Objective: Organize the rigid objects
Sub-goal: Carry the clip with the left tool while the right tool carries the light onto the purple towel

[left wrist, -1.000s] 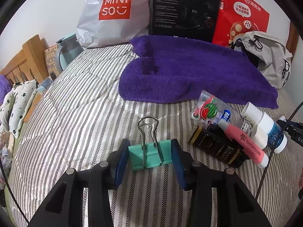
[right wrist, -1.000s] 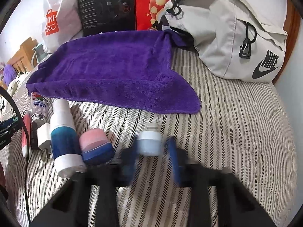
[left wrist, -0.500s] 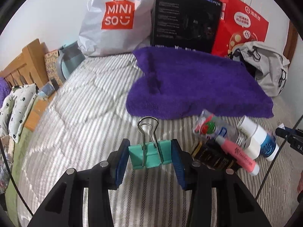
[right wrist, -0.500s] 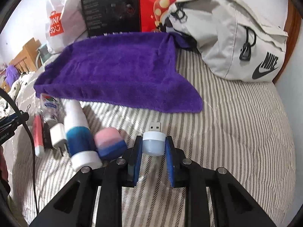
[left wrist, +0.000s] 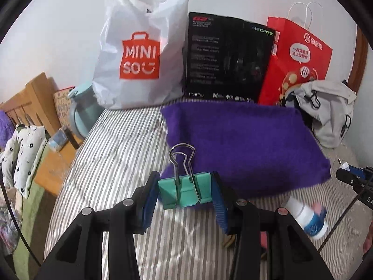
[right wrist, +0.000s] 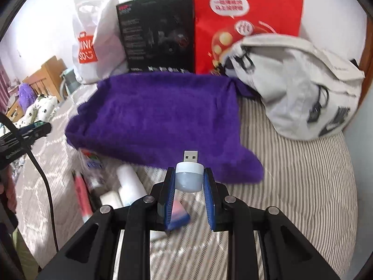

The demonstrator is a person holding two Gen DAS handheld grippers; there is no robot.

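A home bedroom: a bed with a striped quilt [left wrist: 121,154] and wooden headboard [left wrist: 30,100], a floral pillow [left wrist: 25,154], a purple towel [left wrist: 240,144] spread on it, and shopping bags [left wrist: 142,53] and a grey backpack [right wrist: 300,86] against the wall.

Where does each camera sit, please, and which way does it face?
Left wrist: behind the left tool, facing along the bed to the wall; its fingers hold a clip.
Right wrist: behind the right tool, facing the same way; its fingers hold a USB light.
Shared: towel, box, red bag, backpack.
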